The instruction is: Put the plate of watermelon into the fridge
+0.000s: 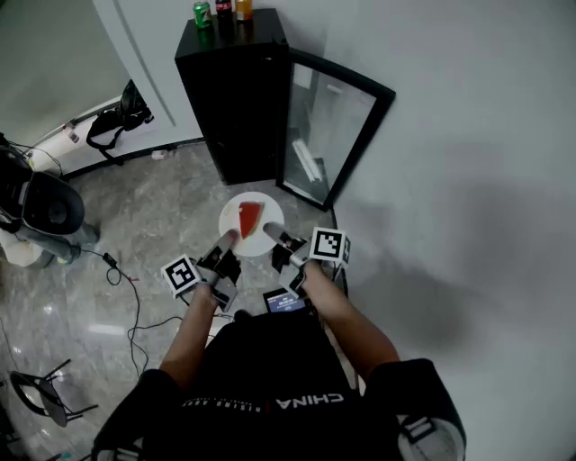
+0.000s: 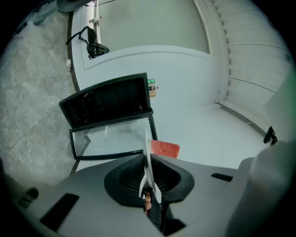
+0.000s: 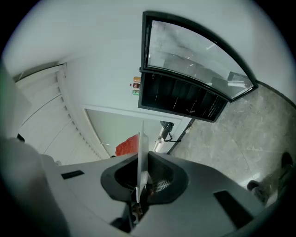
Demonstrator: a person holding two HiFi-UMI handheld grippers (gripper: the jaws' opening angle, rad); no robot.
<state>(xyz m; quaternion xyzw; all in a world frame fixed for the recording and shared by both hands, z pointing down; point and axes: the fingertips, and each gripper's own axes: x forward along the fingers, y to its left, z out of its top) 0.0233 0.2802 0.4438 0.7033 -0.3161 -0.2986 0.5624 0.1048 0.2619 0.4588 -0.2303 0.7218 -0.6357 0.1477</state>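
Plate [image 1: 250,225] of watermelon hangs in the air just ahead of the person, carried by 2 claws on opposite sides of its rim. The left claw [image 1: 227,241] is pinched on the near-left edge and the right claw [image 1: 274,239] on the near-right edge. Each gripper view shows the white rim edge-on, clamped between its jaws [image 2: 148,162] [image 3: 140,157]. The plate looks level, round and plain white. 1 red watermelon wedge [image 1: 249,217] lies on it, wide end away from the person and tip pointing back toward them; its red flesh shows past the rim in both gripper views [image 2: 164,148] [image 3: 127,145].

Straight beyond the plate stands the black fridge [image 1: 236,94] on the floor, with its glass door [image 1: 328,131] swung open to the right. The opening lies ahead and a little left of the plate, so the carry probably goes forward and down, with both claws moving together to keep the plate flat. The left claw is on the side nearer the cabinet, the right nearer the door. Inside, the fridge is dark [image 2: 108,102]; which shelf is free cannot be told.

3 drinks [image 1: 222,11] stand on top of the fridge.
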